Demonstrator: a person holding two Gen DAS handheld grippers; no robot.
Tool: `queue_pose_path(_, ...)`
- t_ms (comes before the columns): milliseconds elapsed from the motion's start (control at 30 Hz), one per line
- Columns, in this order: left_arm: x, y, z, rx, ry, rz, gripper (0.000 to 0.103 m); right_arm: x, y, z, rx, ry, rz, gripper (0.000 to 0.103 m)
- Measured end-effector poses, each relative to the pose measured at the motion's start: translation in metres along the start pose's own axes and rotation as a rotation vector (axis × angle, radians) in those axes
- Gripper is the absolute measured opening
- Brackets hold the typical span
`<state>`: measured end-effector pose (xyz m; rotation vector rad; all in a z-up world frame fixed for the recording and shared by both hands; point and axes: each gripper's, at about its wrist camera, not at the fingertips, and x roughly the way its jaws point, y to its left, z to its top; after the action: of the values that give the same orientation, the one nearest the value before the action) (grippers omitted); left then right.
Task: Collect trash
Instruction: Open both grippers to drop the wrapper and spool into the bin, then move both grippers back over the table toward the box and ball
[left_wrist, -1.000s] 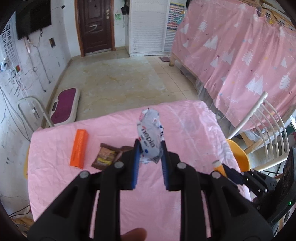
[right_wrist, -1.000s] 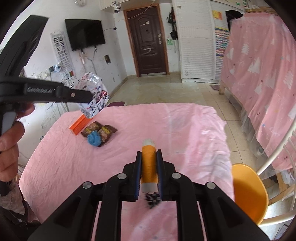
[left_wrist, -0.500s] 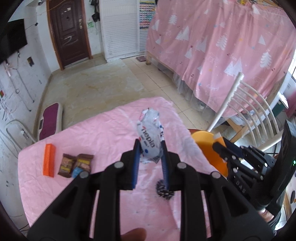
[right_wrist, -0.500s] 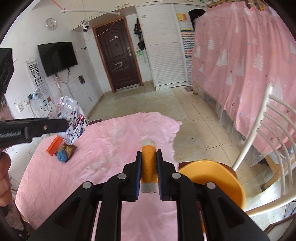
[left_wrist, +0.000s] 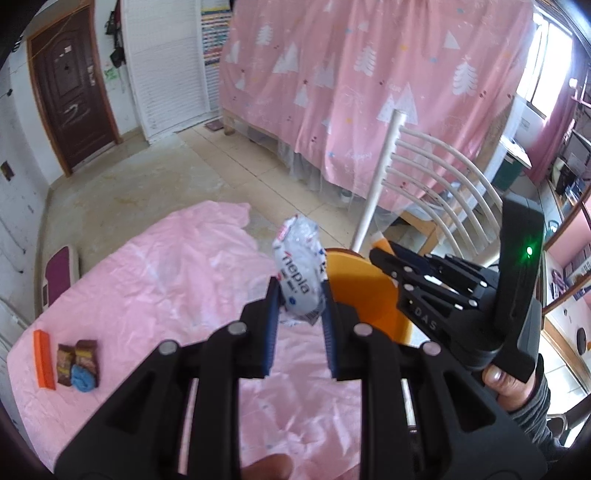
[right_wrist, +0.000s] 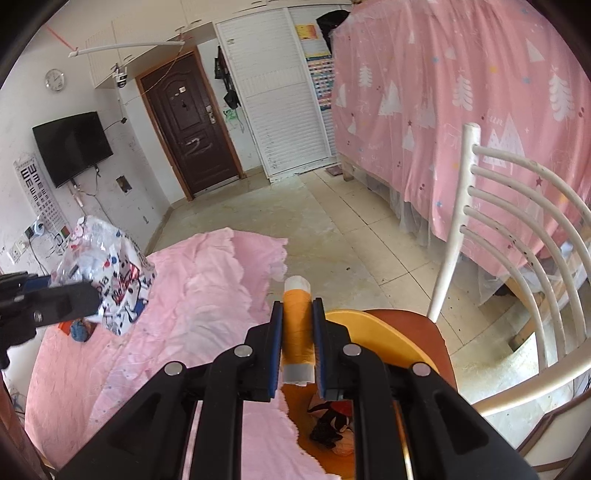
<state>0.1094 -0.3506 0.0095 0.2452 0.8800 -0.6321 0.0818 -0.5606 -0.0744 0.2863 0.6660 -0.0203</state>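
Trash in both grippers. Left gripper (left_wrist: 300, 306) pinching one crumpled plastic wrapper (left_wrist: 300, 277), raised above pink table edge (left_wrist: 192, 266). Right gripper (right_wrist: 297, 332) clamped on one orange thread spool (right_wrist: 297, 325), held over orange bin (right_wrist: 384, 339) on chair (right_wrist: 517, 258). In bin: some dark and red scraps (right_wrist: 330, 424), hard to identify. On table's far left: one orange box (left_wrist: 43, 363), two brown snack packets (left_wrist: 75, 360), one blue wad (left_wrist: 83, 377), lying close together.
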Motion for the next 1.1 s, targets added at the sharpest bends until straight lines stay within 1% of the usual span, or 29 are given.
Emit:
queue_pose_path(233, 0.029, -0.036, 0.003, 0.062, 0.047, -0.033, 0.020, 0.003, -0.031, -0.006, 0.059, -0.006, -0.009, 0.005)
queue_pose_path(333, 0.038, -0.044, 0.004, 0.075, 0.068, -0.049, 0.024, 0.005, -0.036, -0.009, 0.071, -0.002, -0.006, 0.005)
queue_pose_path(400, 0.041, -0.046, 0.004, 0.074, 0.075, -0.064, 0.042, 0.006, -0.037, -0.010, 0.073, 0.001, -0.004, 0.005)
queue_pose_path(433, 0.042, -0.046, 0.005, 0.071, 0.076, -0.065, 0.046, 0.006, -0.038, -0.011, 0.076, 0.001, -0.004, 0.005)
queue_pose_path(467, 0.043, -0.045, 0.005, 0.069, 0.076, -0.062, 0.048, 0.006, -0.037, -0.011, 0.078, 0.001, -0.003, 0.005)
queue_pose_path(700, 0.040, -0.033, 0.004, 0.038, 0.079, -0.052, 0.048, 0.010, -0.034, -0.011, 0.080, 0.012, -0.015, 0.006)
queue_pose_path(900, 0.025, -0.014, 0.002, 0.006, 0.056, -0.040, 0.050, 0.014, -0.023, -0.008, 0.056, 0.023, -0.030, 0.007)
queue_pose_path(1100, 0.006, 0.012, -0.003, -0.036, 0.026, -0.031, 0.050, 0.015, -0.011, -0.004, 0.043, 0.026, -0.045, 0.010)
